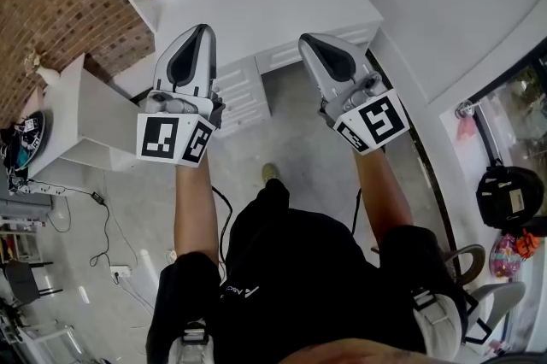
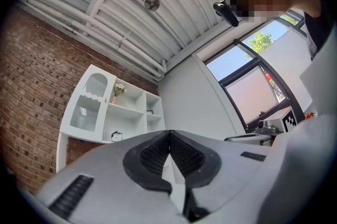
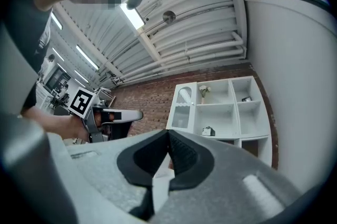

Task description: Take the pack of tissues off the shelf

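Note:
A white shelf unit [image 3: 221, 107] stands against the brick wall and shows in both gripper views, also as the shelf unit [image 2: 113, 110]. On its lower middle shelf sits a small dark-and-white pack [image 3: 208, 131], seen from the other side as the pack [image 2: 116, 136]; it is too small to tell more. My left gripper [image 2: 169, 133] is shut and empty, far from the shelf. My right gripper [image 3: 168, 133] is shut too, with nothing between its jaws. In the head view the left gripper [image 1: 202, 31] and right gripper [image 1: 306, 39] are held side by side, pointing forward.
A small vase of flowers [image 3: 204, 91] stands on an upper shelf, and a little dark item [image 3: 246, 98] sits in the top right compartment. A glass-fronted door [image 2: 87, 104] closes the unit's left part. A white desk with drawers [image 1: 244, 89] lies below. Cables [image 1: 102, 226] trail across the floor.

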`<move>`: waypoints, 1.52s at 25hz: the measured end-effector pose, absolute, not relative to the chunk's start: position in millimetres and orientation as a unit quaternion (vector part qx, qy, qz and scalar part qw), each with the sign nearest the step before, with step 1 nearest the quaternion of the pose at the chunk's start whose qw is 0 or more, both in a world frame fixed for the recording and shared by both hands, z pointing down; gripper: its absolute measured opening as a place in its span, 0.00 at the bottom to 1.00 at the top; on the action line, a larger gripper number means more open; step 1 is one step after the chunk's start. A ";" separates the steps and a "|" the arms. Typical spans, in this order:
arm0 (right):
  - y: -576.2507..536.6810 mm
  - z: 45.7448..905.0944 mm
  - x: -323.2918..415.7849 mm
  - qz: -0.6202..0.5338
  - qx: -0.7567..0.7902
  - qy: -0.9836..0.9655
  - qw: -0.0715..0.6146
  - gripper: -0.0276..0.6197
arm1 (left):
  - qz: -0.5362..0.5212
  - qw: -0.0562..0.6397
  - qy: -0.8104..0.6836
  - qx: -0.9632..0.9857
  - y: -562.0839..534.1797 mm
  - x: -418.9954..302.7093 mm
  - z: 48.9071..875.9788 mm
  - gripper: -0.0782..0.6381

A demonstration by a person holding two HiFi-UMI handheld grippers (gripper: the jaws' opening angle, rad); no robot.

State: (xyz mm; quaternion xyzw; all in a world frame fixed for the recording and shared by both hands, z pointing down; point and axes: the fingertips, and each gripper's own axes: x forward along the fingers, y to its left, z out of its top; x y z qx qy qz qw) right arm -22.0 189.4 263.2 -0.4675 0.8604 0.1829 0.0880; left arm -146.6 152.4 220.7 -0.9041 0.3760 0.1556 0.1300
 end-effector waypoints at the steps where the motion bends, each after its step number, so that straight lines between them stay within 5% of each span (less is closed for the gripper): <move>1: 176.2 264.0 -23.9 0.185 -0.466 0.861 0.084 0.05 | 0.158 0.133 0.379 -0.902 138.5 -148.4 219.2 0.11; 21: -177.5 245.0 -13.8 0.210 -0.483 0.849 0.048 0.05 | 0.190 0.153 0.392 -0.887 -244.7 -137.2 156.8 0.12; 38: -363.6 197.6 70.6 0.256 -0.362 0.893 0.078 0.05 | 0.107 0.143 0.517 -0.837 -488.4 -52.7 116.9 0.59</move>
